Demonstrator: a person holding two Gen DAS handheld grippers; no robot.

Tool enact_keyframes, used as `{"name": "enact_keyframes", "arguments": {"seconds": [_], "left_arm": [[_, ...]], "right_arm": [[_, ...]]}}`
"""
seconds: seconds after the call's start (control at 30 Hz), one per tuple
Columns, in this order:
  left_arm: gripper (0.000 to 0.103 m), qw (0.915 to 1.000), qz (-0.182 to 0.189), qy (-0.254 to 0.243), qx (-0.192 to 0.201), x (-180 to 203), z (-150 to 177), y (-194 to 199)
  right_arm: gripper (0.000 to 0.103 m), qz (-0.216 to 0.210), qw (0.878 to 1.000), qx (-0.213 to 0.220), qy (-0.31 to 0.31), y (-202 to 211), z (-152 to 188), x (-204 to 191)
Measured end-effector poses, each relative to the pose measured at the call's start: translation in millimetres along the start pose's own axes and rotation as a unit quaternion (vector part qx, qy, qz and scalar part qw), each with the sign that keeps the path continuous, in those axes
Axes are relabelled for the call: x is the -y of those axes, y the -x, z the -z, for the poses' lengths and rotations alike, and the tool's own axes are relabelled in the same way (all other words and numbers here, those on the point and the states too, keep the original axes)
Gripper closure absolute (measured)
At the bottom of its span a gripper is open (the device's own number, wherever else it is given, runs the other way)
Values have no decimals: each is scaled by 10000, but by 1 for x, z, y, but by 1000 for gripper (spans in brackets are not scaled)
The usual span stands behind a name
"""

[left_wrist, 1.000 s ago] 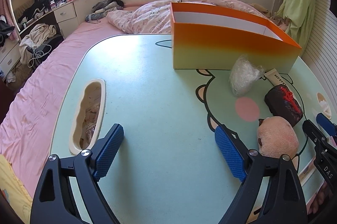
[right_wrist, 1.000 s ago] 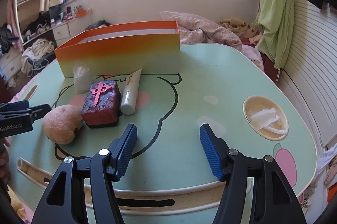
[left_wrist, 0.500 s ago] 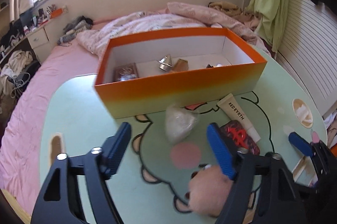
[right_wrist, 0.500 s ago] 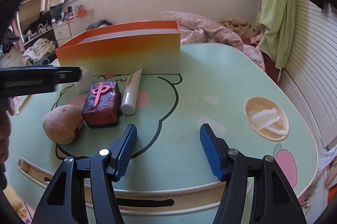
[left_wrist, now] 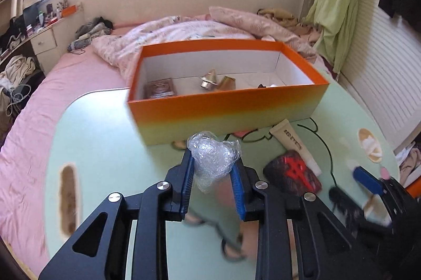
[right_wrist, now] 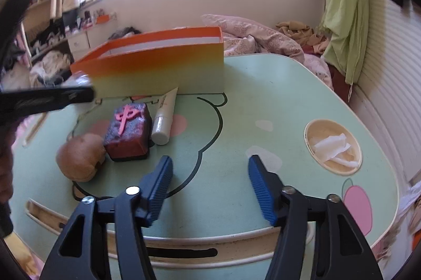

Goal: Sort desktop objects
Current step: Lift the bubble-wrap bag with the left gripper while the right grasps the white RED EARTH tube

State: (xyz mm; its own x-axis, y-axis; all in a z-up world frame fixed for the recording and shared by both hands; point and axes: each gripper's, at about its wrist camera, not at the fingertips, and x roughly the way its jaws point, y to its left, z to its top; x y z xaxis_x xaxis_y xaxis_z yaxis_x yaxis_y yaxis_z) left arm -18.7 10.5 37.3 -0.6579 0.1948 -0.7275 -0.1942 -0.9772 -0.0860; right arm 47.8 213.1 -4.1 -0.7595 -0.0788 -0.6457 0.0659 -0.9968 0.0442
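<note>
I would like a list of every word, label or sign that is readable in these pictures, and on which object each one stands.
"中", raised red character: on top of the dark block.
Dark print along the cream tube: blurred; it seems to begin "RED", the rest is not readable.
Pale lettering on the side of the left gripper, seen from the right wrist: too blurred to read.
Patterned cover of the flat pack inside the orange box: too small to read.

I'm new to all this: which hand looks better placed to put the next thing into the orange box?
The left, I'd say. The left gripper is closing on the crumpled plastic bag, lifted just before the orange box. The right gripper holds nothing, its jaws closing on air over the green table.
</note>
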Motion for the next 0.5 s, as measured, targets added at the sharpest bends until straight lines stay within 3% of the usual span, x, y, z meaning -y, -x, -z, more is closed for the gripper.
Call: {"name": "enact_keyframes", "arguments": {"seconds": [0.13,0.2,0.4,0.5], "left_arm": [[74,9998,2,177,6,-17,22,24],[74,9996,9,258,-71,-22,34,30],[74,9991,-8,360,-223,-31,59,42],[74,9990,28,406,-197,-36,59,45]], "right_arm": [[49,-285,9992,272,-113,13,-15,0],[55,-383,9989,257,-43,11,-28,-3],[63,-737,9969,-257,-50,-23,-65,-12],[67,-628,9970,-458,40,-38,-68,-16]]}}
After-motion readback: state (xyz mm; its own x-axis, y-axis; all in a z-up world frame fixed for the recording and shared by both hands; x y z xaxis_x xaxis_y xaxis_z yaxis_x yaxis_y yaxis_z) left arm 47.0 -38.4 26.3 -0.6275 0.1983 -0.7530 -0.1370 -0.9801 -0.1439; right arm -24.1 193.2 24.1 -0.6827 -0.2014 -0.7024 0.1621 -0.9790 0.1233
